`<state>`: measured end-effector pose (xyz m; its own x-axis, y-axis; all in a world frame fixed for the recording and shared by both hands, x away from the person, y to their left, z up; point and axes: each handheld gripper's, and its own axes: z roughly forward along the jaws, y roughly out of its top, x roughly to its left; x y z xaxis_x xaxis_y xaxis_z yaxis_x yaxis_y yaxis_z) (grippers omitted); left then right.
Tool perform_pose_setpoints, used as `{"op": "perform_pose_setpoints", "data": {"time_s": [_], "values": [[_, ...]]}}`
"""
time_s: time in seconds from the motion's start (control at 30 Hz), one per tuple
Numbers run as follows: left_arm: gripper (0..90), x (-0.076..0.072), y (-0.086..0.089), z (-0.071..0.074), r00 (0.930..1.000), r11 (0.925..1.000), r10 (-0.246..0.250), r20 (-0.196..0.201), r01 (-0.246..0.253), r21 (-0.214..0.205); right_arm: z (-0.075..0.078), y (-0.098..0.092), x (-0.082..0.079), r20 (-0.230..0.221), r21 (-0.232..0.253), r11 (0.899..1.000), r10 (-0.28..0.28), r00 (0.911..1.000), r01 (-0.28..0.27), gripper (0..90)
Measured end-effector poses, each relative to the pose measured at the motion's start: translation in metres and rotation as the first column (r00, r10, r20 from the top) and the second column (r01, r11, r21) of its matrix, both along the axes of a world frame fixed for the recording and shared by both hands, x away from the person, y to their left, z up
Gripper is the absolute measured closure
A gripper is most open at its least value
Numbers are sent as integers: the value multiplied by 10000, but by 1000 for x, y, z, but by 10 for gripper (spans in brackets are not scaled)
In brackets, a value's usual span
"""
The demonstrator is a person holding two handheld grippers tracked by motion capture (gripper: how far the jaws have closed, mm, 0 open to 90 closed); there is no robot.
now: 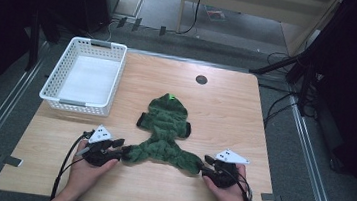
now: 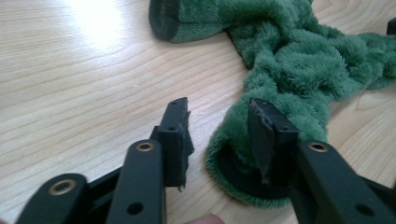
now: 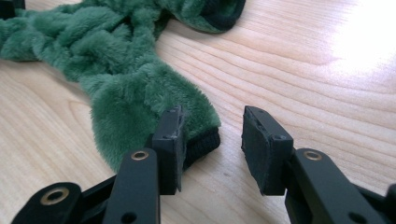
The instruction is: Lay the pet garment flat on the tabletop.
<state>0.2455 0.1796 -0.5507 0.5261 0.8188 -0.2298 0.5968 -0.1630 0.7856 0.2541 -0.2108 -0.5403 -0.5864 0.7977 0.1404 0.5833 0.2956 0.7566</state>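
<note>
A green fleece garment (image 1: 166, 129) lies crumpled in the middle of the wooden table (image 1: 230, 111), its two lower ends spread toward the grippers. My left gripper (image 1: 120, 147) rests at the left end; in the left gripper view (image 2: 219, 116) its jaws stand open, the right one lying against the dark-lined cuff (image 2: 233, 182) and bare wood in the gap. My right gripper (image 1: 206, 164) sits at the right end. In the right gripper view (image 3: 212, 121) the jaws are apart, with the black-edged cuff (image 3: 203, 140) just behind the left jaw and nothing pinched.
A white plastic basket (image 1: 73, 103) stands at the table's back left. A small black round grommet (image 1: 201, 80) sits in the tabletop behind the garment. Cables trail from both grippers along the person's hands at the front edge.
</note>
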Motion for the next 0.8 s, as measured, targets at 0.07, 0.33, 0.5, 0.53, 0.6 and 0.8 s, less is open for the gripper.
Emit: {"op": "perform_pose_setpoints", "data": {"time_s": [0.07, 0.33, 0.5, 0.53, 0.6, 0.8], "values": [[548, -2, 1, 1, 9999, 10000, 10, 139, -9, -97, 3, 0, -1, 139, 80, 10000, -32, 9999, 31, 583], [500, -11, 20, 6, 9975, 9961, 529, 470, -494, -735, 8, 0, -4, 704, 212, 9993, -306, 9971, 292, 474], [432, -20, 45, 11, 9900, 9924, 964, 1034, -876, -866, 7, -13, -5, 831, 474, 9980, -447, 9955, 408, 330], [416, -22, 49, 11, 9876, 9908, 1106, 1115, -1008, -903, 7, -16, -5, 844, 452, 9978, -512, 9951, 475, 308], [408, -25, 60, 13, 9861, 9886, 1200, 1148, -1081, -1046, 7, -23, -7, 782, 466, 9970, -648, 9948, 612, 260], [283, -34, 93, 16, 9701, 9771, 1985, 1394, -1848, -1052, 10, -43, -8, 813, 590, 9930, -1072, 9909, 1026, 169]]}}
